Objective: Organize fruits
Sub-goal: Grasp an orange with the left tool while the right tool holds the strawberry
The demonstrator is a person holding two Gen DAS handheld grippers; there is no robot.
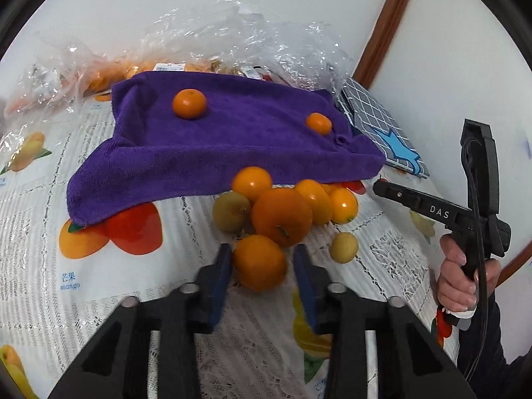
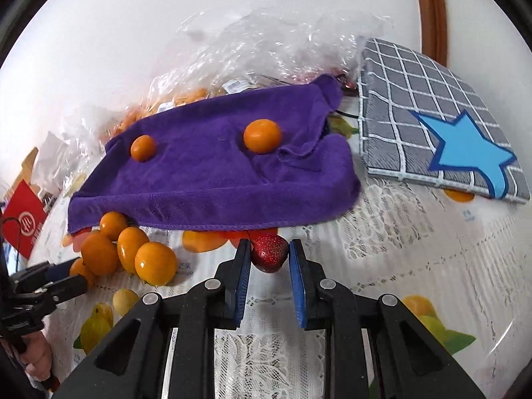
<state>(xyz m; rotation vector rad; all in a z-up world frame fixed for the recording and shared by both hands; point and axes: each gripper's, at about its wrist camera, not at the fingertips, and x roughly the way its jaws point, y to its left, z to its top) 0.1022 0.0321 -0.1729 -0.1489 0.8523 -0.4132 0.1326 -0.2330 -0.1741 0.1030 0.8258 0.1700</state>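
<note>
A purple towel (image 1: 212, 146) lies on the table with two small oranges (image 1: 189, 103) (image 1: 319, 123) on it; it also shows in the right wrist view (image 2: 212, 179). A pile of oranges (image 1: 282, 216) and a green-brown fruit (image 1: 231, 211) sits at its near edge. My left gripper (image 1: 262, 266) has its blue pads on either side of an orange (image 1: 260, 262), with a slim gap at the right pad. My right gripper (image 2: 269, 259) is shut on a red strawberry (image 2: 269, 253) just in front of the towel's edge.
Crumpled clear plastic bags (image 1: 239, 33) with more fruit lie behind the towel. A grey checked cushion with a blue star (image 2: 442, 123) lies at the right. A small yellow fruit (image 1: 343, 247) sits beside the pile. The tablecloth (image 1: 50, 199) has printed fruit pictures. A red box (image 2: 23, 222) stands far left.
</note>
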